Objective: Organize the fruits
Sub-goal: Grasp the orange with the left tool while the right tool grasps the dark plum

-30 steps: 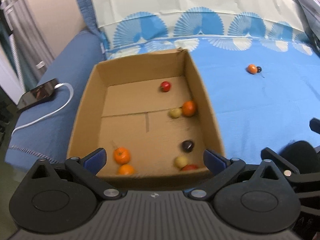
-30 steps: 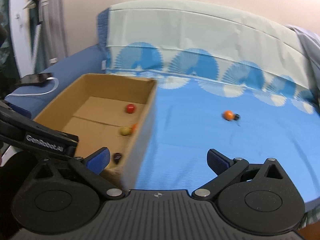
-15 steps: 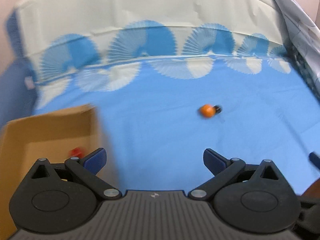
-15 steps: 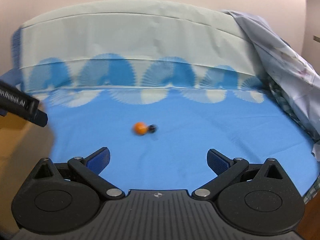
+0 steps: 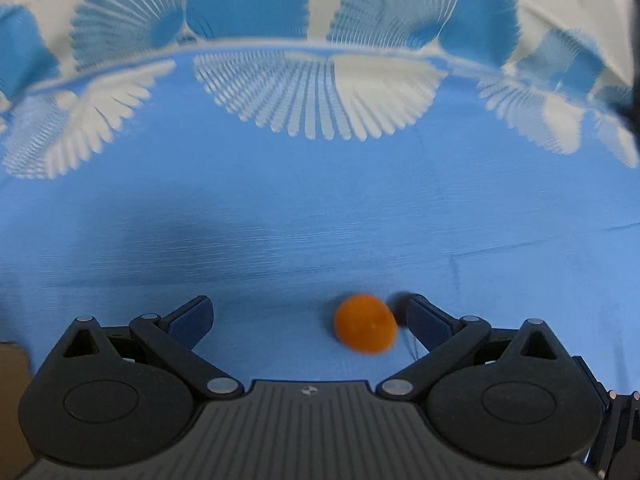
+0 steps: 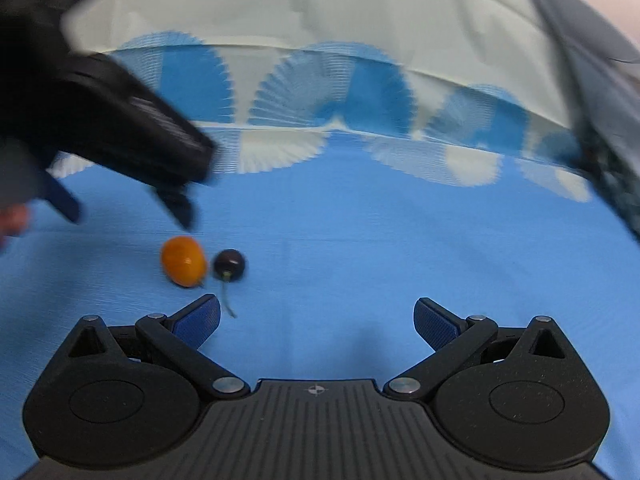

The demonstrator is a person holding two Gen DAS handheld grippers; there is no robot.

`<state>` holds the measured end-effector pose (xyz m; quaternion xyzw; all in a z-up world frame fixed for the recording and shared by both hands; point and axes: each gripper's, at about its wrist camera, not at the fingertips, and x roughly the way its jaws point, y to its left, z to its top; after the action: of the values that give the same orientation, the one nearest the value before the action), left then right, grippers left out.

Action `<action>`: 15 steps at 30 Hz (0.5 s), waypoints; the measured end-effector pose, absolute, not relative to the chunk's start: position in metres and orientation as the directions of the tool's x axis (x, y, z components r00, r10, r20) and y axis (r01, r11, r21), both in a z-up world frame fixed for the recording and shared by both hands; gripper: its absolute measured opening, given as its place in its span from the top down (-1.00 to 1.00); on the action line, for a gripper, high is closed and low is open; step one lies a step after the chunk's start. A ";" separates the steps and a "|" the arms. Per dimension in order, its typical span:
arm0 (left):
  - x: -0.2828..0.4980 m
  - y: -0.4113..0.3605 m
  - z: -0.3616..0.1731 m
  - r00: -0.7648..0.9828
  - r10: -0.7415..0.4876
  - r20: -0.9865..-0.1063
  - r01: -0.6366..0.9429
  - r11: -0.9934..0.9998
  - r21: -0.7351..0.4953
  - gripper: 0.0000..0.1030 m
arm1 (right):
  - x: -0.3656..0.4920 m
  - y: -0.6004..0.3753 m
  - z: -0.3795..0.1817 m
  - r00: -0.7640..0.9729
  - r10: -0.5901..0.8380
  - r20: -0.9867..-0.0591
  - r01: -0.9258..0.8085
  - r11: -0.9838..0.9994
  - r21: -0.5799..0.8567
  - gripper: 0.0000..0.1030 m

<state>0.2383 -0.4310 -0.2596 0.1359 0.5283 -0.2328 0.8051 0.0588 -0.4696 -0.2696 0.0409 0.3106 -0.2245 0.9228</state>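
Left wrist view: blue bed sheet (image 5: pixel 280 208) with fan print fills the frame; a second ago this camera looked down into the cardboard box with fruits, now only a brown sliver of it shows at the lower left edge (image 5: pixel 12 380). So the left gripper (image 5: pixel 308 316) has swung off the box and closed in on the loose pair on the bed. Its jaws are spread wide, nothing held. Orange fruit (image 5: pixel 365 323) sits on the sheet between the jaws, hard by the right finger, blurred. Dark cherry (image 5: pixel 400 306) is mostly hidden behind that finger.

Right wrist view: right gripper (image 6: pixel 316 318) also spread, empty, low over the sheet. Left gripper body hangs blurred above the orange fruit (image 6: pixel 183 261), not touching as far as I can tell. Cherry (image 6: pixel 229 263) lies just beside the orange one, touching or nearly so, stem toward the camera.

Judgement: box already holds most fruits; these two are what's left. Next step looks like pinching the orange one; risk is nudging the cherry away.
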 end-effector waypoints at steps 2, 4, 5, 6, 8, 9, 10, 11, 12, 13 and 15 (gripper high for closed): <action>0.243 -0.431 -0.273 0.310 -0.220 -0.925 0.523 0.852 -0.027 -1.00 | 0.069 -0.467 -0.280 0.706 -0.372 -0.603 0.407 0.910 -0.084 -0.98; 0.245 -0.427 -0.279 0.284 -0.251 -0.925 0.528 0.846 -0.068 -1.00 | 0.077 -0.465 -0.290 0.699 -0.373 -0.610 0.392 0.913 -0.111 -0.98; 0.245 -0.424 -0.281 0.281 -0.257 -0.925 0.522 0.849 -0.077 -1.00 | 0.079 -0.465 -0.294 0.699 -0.376 -0.609 0.389 0.914 -0.117 -0.98; 0.246 -0.423 -0.282 0.280 -0.259 -0.924 0.517 0.852 -0.082 -1.00 | 0.080 -0.465 -0.296 0.708 -0.377 -0.597 0.389 0.914 -0.115 -0.98; 0.245 -0.424 -0.282 0.281 -0.255 -0.925 0.516 0.853 -0.078 -1.00 | 0.082 -0.466 -0.297 0.713 -0.383 -0.588 0.397 0.911 -0.112 -0.98; 0.245 -0.426 -0.283 0.285 -0.253 -0.924 0.519 0.852 -0.073 -1.00 | 0.082 -0.467 -0.296 0.713 -0.386 -0.586 0.401 0.909 -0.111 -0.98; 0.244 -0.428 -0.282 0.286 -0.260 -0.922 0.522 0.850 -0.078 -1.00 | 0.083 -0.469 -0.297 0.711 -0.395 -0.581 0.407 0.906 -0.117 -0.98; 0.245 -0.430 -0.282 0.279 -0.272 -0.921 0.525 0.846 -0.091 -1.00 | 0.081 -0.471 -0.297 0.710 -0.403 -0.577 0.411 0.903 -0.124 -0.98; 0.245 -0.431 -0.281 0.267 -0.285 -0.921 0.527 0.843 -0.108 -1.00 | 0.082 -0.473 -0.297 0.710 -0.404 -0.577 0.410 0.903 -0.129 -0.98; 0.246 -0.433 -0.281 0.255 -0.292 -0.922 0.525 0.842 -0.121 -1.00 | 0.082 -0.476 -0.297 0.711 -0.398 -0.579 0.406 0.905 -0.123 -0.98; 0.247 -0.438 -0.280 0.249 -0.290 -0.924 0.519 0.845 -0.126 -1.00 | 0.084 -0.478 -0.298 0.713 -0.393 -0.581 0.399 0.908 -0.125 -0.98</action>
<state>0.2472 -0.4377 -0.2804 0.1029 0.5558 -0.2583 0.7835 0.0837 -0.4777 -0.2975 0.0047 0.3126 -0.2139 0.9255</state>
